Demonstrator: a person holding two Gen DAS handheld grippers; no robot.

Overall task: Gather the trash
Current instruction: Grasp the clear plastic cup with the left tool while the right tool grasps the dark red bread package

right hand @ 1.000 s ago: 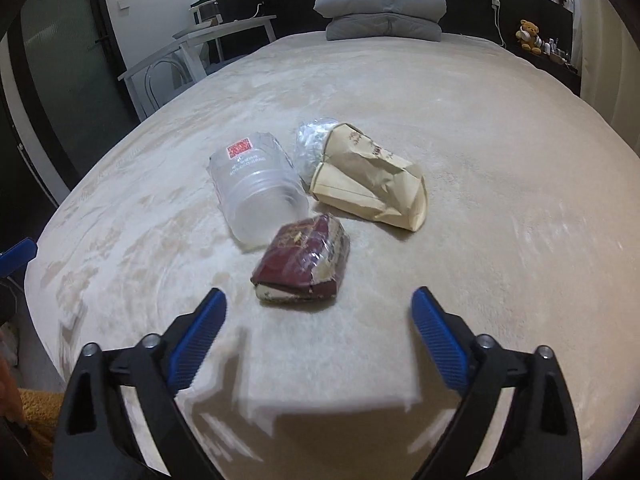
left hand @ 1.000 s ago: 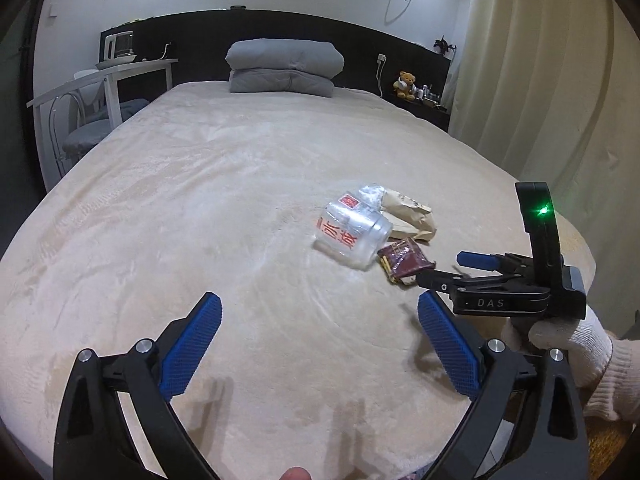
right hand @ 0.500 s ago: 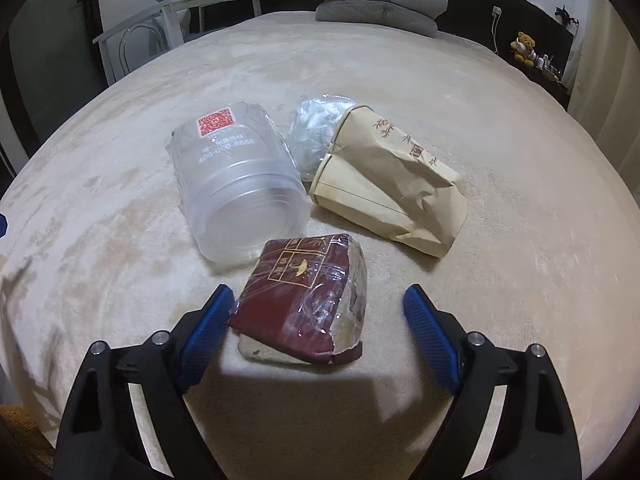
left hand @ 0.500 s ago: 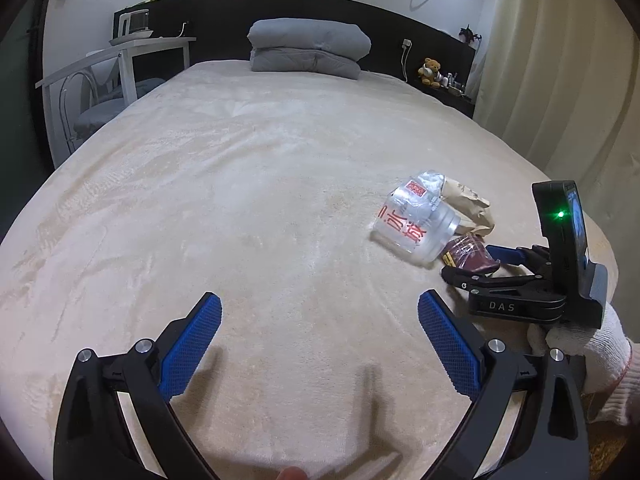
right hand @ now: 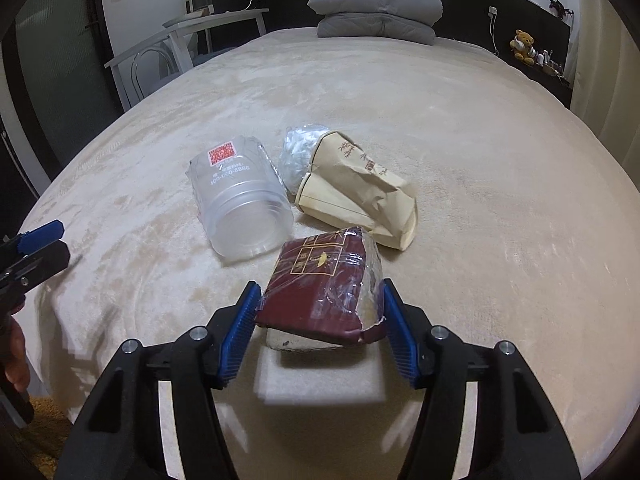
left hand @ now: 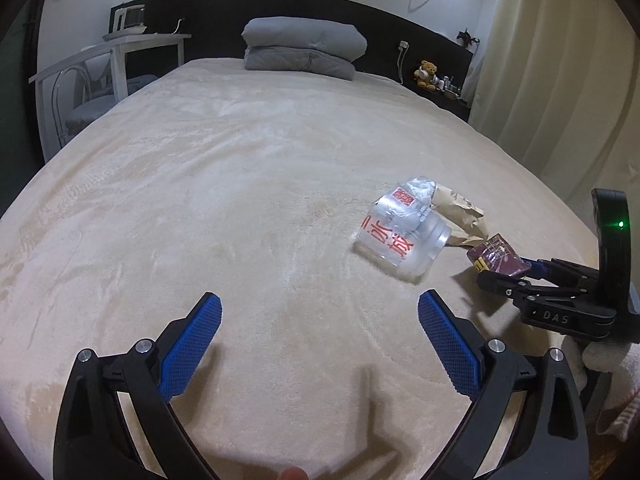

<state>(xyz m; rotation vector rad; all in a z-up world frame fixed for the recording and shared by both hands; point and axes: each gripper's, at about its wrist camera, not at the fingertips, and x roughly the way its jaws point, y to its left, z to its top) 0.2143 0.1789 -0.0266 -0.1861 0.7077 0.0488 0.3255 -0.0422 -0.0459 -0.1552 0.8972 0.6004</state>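
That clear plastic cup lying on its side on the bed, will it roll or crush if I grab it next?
The clear cup lies on its side on the bedspread, so a nudge could roll it, though the plush fabric probably damps that. Its thin, see-through wall suggests it is light and may buckle under a firm squeeze. The smooth plastic may slip.

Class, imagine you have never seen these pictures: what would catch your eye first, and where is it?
First, the dark red packet held between the right gripper pads, low in the middle. Just behind it on the beige bed lie a clear plastic cup on its side and a crumpled paper bag.
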